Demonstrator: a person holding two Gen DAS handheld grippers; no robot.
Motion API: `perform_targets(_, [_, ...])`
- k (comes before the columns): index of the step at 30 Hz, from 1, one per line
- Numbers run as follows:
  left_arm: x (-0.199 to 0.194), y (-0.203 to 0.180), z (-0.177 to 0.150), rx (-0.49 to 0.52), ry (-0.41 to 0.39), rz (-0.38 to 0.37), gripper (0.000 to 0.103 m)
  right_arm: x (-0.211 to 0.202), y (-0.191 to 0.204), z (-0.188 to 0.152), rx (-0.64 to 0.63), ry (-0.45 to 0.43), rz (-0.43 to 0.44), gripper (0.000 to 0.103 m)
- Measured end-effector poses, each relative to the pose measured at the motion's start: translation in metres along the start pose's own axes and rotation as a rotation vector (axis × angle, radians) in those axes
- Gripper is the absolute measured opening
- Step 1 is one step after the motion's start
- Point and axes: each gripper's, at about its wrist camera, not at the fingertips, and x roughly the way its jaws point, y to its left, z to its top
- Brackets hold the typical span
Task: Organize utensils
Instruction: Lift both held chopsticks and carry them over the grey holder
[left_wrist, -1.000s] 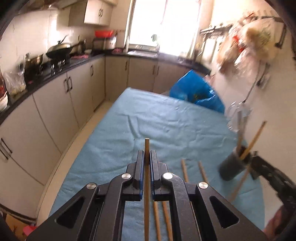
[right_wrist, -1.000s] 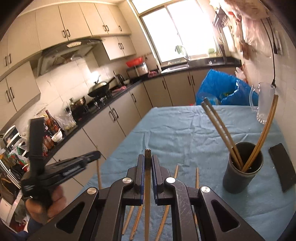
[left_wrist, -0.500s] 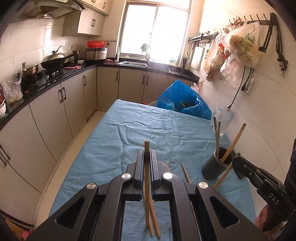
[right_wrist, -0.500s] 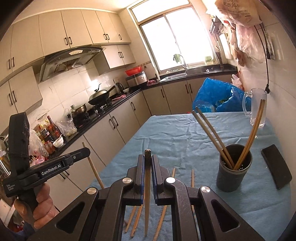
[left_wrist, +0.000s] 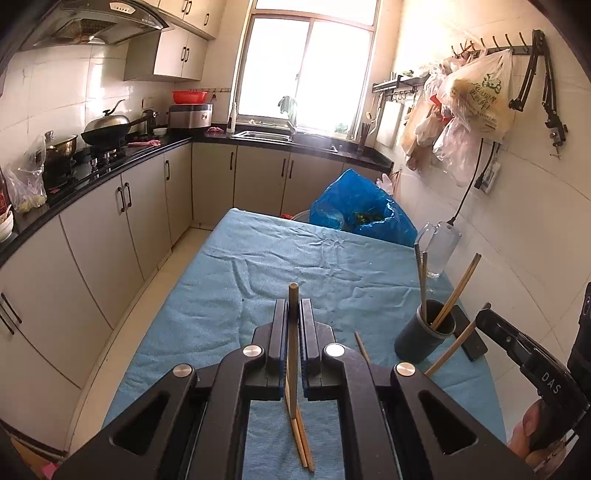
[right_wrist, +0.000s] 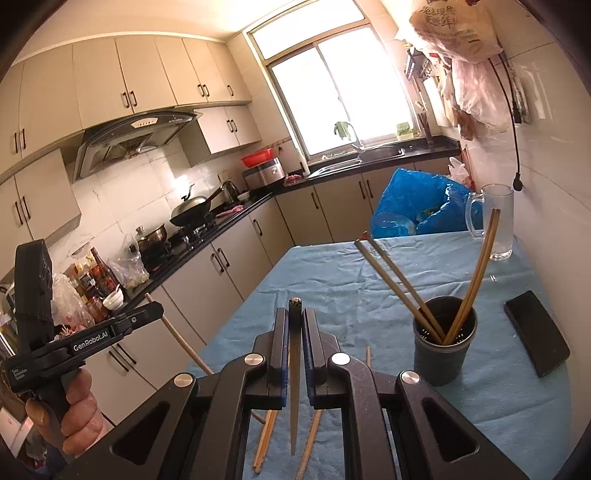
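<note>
Left wrist view first. Left gripper (left_wrist: 293, 317) clamped tight on one wooden chopstick (left_wrist: 293, 332), tip poking out past the jaws toward 12 o'clock. Compared with a second ago: lifted and pulled back, so the blue tablecloth (left_wrist: 295, 266) sits lower and far more of the kitchen shows. Dark utensil cup (left_wrist: 424, 336) now at about 3 o'clock, four chopsticks already leaning in it. Loose chopsticks (left_wrist: 303, 439) on the cloth under the jaws at 6 o'clock, one more (left_wrist: 361, 347) between gripper and cup. Right gripper (left_wrist: 517, 343) coming in from the right edge with its own stick (left_wrist: 450, 347), tip close to the cup. Glass mug (left_wrist: 437, 251) beyond, blue plastic bag (left_wrist: 362, 218) at the far table end.

Right wrist view. Right gripper (right_wrist: 295, 328) closed on a chopstick (right_wrist: 295, 369) with a dark patterned tip, cup (right_wrist: 443, 350) at 3 o'clock, closer in than a second ago. Probably means both sticks are picked and headed for the cup, drop-in not done yet.

Only seen here: black phone-like slab (right_wrist: 535, 332) in full beside the cup, the left gripper (right_wrist: 122, 325) from the side with a hand (right_wrist: 77, 413) wrapped round its handle, plus several strays (right_wrist: 266, 439) on the cloth at 6 o'clock. Only in the left view: how near the right stick's tip is to the cup.
</note>
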Motion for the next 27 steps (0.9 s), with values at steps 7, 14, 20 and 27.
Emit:
perform_targets(7, [-0.006,-0.006,0.001,0.007,-0.010,-0.014,0.005,-0.010,-0.006,0.002,0.010,-0.023,-0.008,0.008])
perform_targets(14, [-0.009,-0.016,0.004,0.022,-0.009,-0.039,0.005,-0.022,-0.012,0.004,0.028,-0.046,-0.026,0.008])
perform_targets(20, [-0.014,-0.036,0.017,0.058,-0.018,-0.088,0.005,-0.041,-0.027,0.014,0.050,-0.088,-0.058,0.008])
perform_targets(27, [-0.020,-0.070,0.043,0.093,-0.038,-0.165,0.005,-0.069,-0.044,0.038,0.065,-0.160,-0.105,0.008])
